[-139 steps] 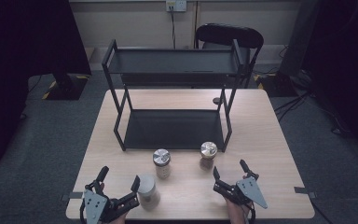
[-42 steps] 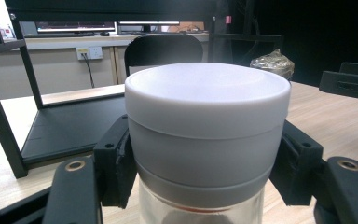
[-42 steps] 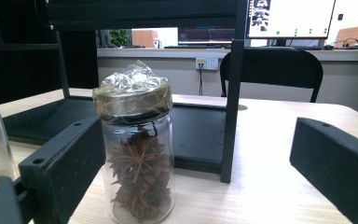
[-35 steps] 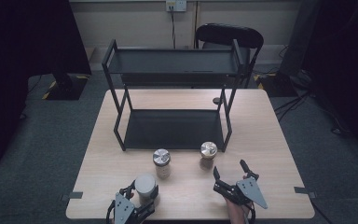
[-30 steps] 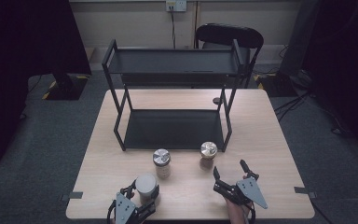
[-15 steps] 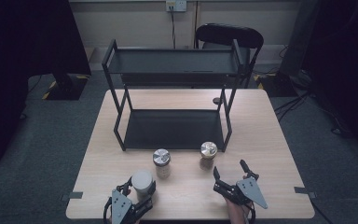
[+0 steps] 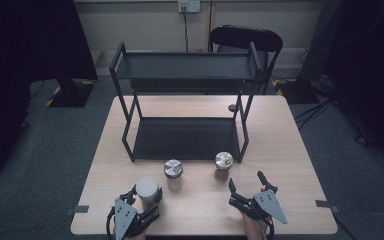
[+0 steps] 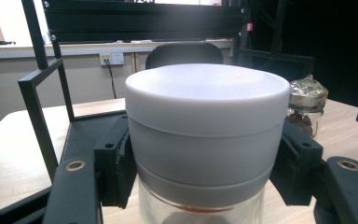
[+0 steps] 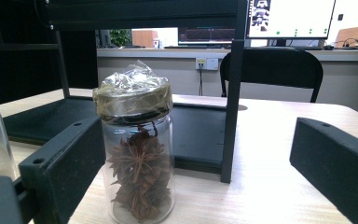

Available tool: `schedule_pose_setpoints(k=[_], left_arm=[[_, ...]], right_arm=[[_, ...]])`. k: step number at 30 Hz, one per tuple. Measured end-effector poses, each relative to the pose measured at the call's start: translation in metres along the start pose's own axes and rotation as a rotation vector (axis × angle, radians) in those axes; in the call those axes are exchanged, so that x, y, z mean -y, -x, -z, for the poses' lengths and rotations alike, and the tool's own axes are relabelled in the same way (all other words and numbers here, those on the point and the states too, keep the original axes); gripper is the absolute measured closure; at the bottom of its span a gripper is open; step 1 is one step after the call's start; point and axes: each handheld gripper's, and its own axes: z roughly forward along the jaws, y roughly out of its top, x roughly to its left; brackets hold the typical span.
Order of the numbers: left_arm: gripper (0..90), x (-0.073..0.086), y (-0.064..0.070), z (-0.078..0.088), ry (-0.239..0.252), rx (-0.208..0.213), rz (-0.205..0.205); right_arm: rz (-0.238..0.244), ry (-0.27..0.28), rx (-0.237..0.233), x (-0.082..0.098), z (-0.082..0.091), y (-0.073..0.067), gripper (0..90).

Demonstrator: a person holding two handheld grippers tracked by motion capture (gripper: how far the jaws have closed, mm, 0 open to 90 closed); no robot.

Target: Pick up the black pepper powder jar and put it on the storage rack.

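Left gripper [image 7: 142, 202] pinches the white-lidded glass jar [image 8: 205, 140] at the near left of the wooden table [image 7: 285, 150]; in the left gripper view both black jaws press against the grey band under the lid, one on each side. The jar stands upright between them, its glass body clear below the band.

Just beyond it, toward the middle of the table, stands a glass jar with a silver lid [image 7: 173, 174], apart from the held one. Further right is the star anise jar [image 9: 137, 144], its top wrapped in crinkled plastic film; in the high view it sits near the front right leg of the black two-tier shelf rack [image 7: 185, 72].

Right gripper [image 7: 247, 189] rests at the near right of the table with its jaws spread wide and nothing between them; the star anise jar stands ahead of it, nearer one jaw, not touched.

Behind the rack, past the far edge of the table, is a black chair [image 7: 245, 37].
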Motion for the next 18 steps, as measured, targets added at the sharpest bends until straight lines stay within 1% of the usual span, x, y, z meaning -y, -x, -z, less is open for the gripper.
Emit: schedule_pose_setpoints(k=[4, 6, 10, 18], left_arm=[[34.3, -0.003, 0.0, -0.002, 0.001, -0.008, 0.001], [34.3, -0.004, 0.0, -0.003, -0.004, -0.013, -0.007], [34.3, -0.005, -0.002, -0.005, -0.004, -0.016, 0.005], [34.3, -0.007, -0.005, -0.011, -0.007, -0.025, 0.004]], right_arm=[[0.0, 0.0, 0.0, 0.0, 0.0, 0.0, 2.4], [0.0, 0.0, 0.0, 0.0, 0.0, 0.0, 2.4], [0.0, 0.001, 0.0, 0.0, 0.0, 0.0, 2.4], [-0.001, 0.001, 0.0, 0.0, 0.0, 0.0, 2.4]])
